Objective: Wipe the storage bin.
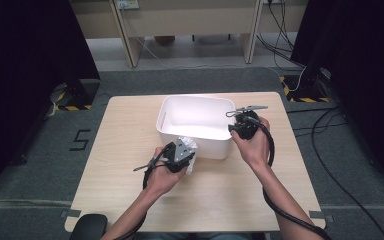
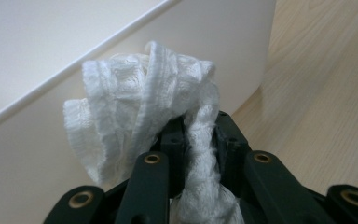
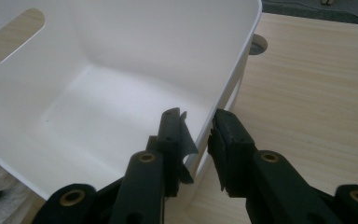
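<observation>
A white, open-weave cloth [image 2: 135,93] is bunched between the jaws of my left gripper [image 2: 200,123], which is shut on it. In the high view that gripper [image 1: 184,151] holds the cloth [image 1: 190,145] against the outside of the near wall of a white plastic bin [image 1: 195,98]. My right gripper [image 1: 233,130] is at the bin's near right corner. In the right gripper view it [image 3: 198,121] straddles the bin's side wall [image 3: 233,70], one jaw inside and one outside, pinching the rim. The bin's floor [image 3: 98,116] is bare.
The bin stands at the middle of a light wooden table [image 1: 130,190]. Dark floor with cables lies to the right [image 1: 330,130], and wooden furniture legs stand beyond the far edge [image 1: 130,45]. A handle slot [image 3: 14,35] opens in the bin's far wall.
</observation>
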`<state>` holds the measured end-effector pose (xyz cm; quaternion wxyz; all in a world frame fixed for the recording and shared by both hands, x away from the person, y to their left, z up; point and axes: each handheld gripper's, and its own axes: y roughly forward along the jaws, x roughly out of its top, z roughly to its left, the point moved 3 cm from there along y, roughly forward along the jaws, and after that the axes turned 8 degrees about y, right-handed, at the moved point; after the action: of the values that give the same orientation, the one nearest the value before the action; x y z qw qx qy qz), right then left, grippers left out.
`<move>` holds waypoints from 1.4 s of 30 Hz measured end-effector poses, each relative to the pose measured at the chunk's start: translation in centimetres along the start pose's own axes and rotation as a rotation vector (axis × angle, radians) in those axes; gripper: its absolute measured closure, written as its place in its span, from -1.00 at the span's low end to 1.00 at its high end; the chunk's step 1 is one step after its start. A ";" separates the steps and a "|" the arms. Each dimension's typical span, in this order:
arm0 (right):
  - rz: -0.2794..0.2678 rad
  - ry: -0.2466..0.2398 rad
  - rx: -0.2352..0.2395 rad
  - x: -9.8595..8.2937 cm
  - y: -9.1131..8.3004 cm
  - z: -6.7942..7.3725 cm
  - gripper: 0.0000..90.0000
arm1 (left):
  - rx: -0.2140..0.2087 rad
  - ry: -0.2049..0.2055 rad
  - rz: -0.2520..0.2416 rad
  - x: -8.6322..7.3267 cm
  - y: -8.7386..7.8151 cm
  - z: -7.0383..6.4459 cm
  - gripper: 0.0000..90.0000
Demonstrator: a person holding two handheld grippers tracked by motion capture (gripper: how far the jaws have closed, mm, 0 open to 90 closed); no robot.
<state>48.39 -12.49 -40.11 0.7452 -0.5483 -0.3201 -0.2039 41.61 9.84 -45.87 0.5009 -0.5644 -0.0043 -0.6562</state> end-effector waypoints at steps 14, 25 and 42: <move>-0.001 0.001 0.000 0.0 0.0 0.0 0.64 | -0.005 0.010 0.022 -0.6 0.6 -0.4 0.71; 0.000 0.000 0.000 0.0 0.0 0.0 0.64 | -0.009 0.012 0.032 -0.9 1.1 -0.6 0.71; -0.002 0.001 0.001 0.0 0.0 0.0 0.64 | -0.013 0.016 0.050 -1.5 1.8 -1.0 0.71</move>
<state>48.40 -12.44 -40.11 0.7454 -0.5476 -0.3203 -0.2047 41.86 9.34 -48.38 0.5136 -0.5621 0.0180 -0.6480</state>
